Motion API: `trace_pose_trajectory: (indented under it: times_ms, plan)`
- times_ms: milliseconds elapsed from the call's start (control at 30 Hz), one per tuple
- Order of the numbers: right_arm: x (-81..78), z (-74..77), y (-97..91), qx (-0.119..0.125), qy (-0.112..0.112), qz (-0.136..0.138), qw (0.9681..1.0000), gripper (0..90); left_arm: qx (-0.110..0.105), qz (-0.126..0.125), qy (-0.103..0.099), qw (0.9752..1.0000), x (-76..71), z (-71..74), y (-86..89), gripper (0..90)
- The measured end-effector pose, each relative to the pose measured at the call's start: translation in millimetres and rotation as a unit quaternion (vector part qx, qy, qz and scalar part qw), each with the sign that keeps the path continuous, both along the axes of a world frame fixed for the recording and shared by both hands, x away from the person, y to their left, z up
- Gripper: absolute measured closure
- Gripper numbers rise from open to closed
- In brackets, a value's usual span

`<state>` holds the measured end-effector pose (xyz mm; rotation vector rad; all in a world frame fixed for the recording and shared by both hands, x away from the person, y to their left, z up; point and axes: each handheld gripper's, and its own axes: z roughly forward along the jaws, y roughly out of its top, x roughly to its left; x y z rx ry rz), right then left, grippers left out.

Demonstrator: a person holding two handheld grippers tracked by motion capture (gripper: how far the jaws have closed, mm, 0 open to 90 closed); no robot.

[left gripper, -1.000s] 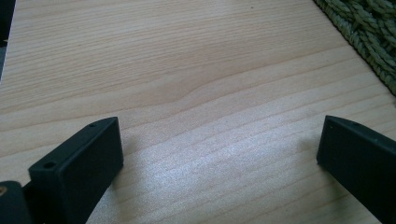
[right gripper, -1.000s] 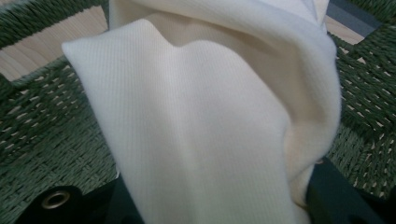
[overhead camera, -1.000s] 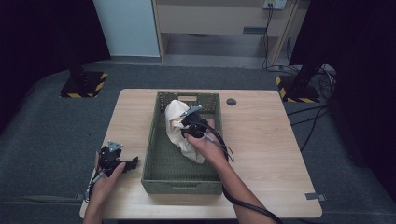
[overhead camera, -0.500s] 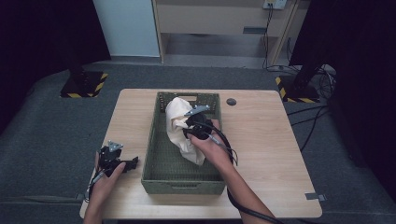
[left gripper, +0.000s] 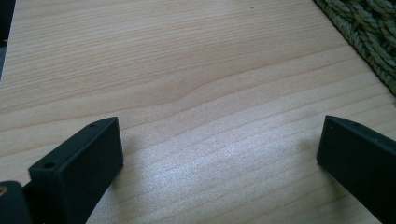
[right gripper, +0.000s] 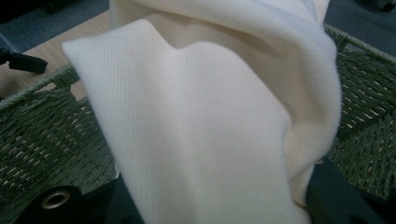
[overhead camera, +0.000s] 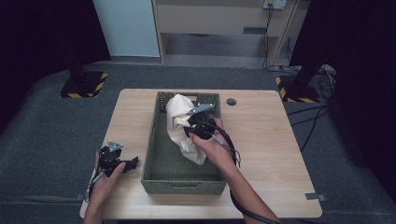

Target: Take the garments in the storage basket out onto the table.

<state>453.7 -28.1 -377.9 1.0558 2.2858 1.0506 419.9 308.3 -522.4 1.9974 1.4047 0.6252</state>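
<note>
My right gripper [overhead camera: 190, 127] has its jaws closed on the cream cloth [overhead camera: 182, 128], which hangs over the green woven basket [overhead camera: 154, 144] with its lower end trailing onto the basket floor. It looks light, soft and limp, a ribbed knit that should not slip but will sag and swing, so I judge a bunched fold near its upper end the best place to hold. Its long axis runs from the basket's far end down toward me. My left gripper [overhead camera: 116, 161] rests on the wooden surface [overhead camera: 271, 140] beside the basket, jaws open and holding nothing
</note>
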Motion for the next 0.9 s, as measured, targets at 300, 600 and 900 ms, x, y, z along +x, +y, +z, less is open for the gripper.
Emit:
trace_pose_trajectory:
  times_ms: [300, 600, 900]
  plan:
    - [-6.5, 10.3, -13.7, 0.014, -0.01, -0.01, 0.9998, 59.2, 0.0, 0.0, 0.0, 1.0, 0.0, 0.0, 0.0, 0.0]
    - [-16.1, 23.2, -24.7, 0.013, -0.014, -0.013, 0.9997, 59.2, 0.0, 0.0, 0.0, 1.0, 0.0, 0.0, 0.0, 0.0]
    - [-22.8, 28.7, -40.8, 0.019, -0.02, -0.02, 0.9994, 59.2, 0.0, 0.0, 0.0, 1.0, 0.0, 0.0, 0.0, 0.0]
